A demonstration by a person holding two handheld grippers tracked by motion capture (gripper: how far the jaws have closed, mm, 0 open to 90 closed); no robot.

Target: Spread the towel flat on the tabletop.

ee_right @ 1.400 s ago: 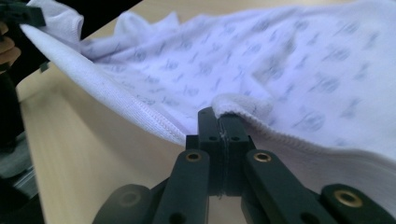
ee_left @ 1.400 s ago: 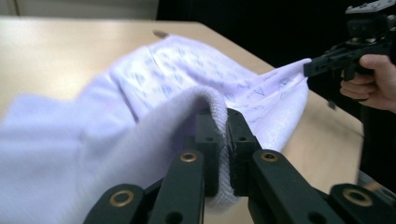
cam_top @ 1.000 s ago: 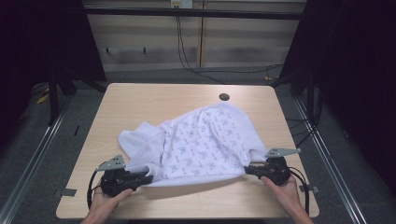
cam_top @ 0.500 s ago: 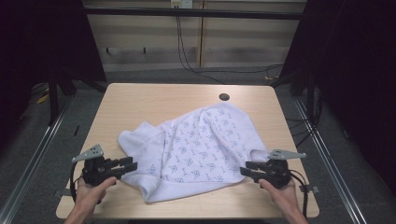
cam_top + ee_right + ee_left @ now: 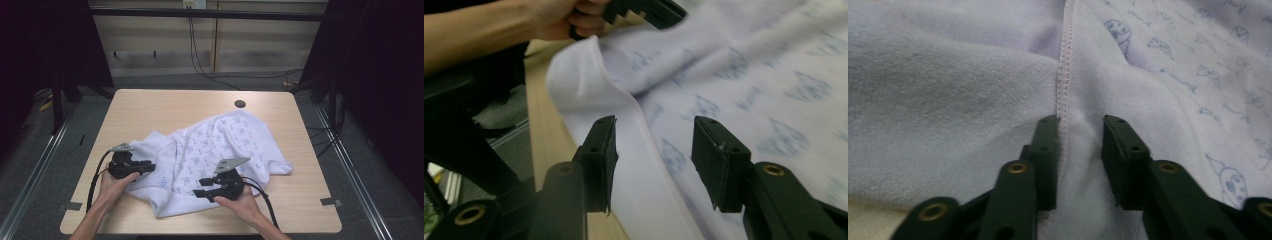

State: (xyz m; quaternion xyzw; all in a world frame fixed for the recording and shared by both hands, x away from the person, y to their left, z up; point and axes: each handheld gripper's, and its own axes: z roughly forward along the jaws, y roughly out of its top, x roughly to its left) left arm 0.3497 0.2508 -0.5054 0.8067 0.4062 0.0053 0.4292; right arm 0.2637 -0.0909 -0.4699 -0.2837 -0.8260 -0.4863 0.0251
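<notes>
A white cloth [image 5: 220, 140] with a small blue print lies rumpled across the middle and front of the wooden table [image 5: 150, 105]. At the cloth's left part, my left gripper [image 5: 149, 167] points right. In the left gripper view its jaws [image 5: 1080, 122] stand close together with a ridge of the cloth [image 5: 948, 100] pinched between them, beside a stitched seam. My right gripper [image 5: 199, 192] lies on the front middle of the cloth, pointing left. It is open [image 5: 654, 125] over the cloth's [image 5: 749, 75] folded front edge, gripping nothing.
A dark round hole [image 5: 240, 104] sits near the table's far edge. Grey tape marks [image 5: 330, 201] lie at the front corners. Metal rails run along both sides of the table. In the right gripper view, the other hand [image 5: 559, 17] and its gripper [image 5: 649, 10] are close ahead.
The right gripper left the cloth's right corner and moved left to the front middle, now open. The left gripper swung out left, then came back onto the cloth. The cloth bunched inward.
</notes>
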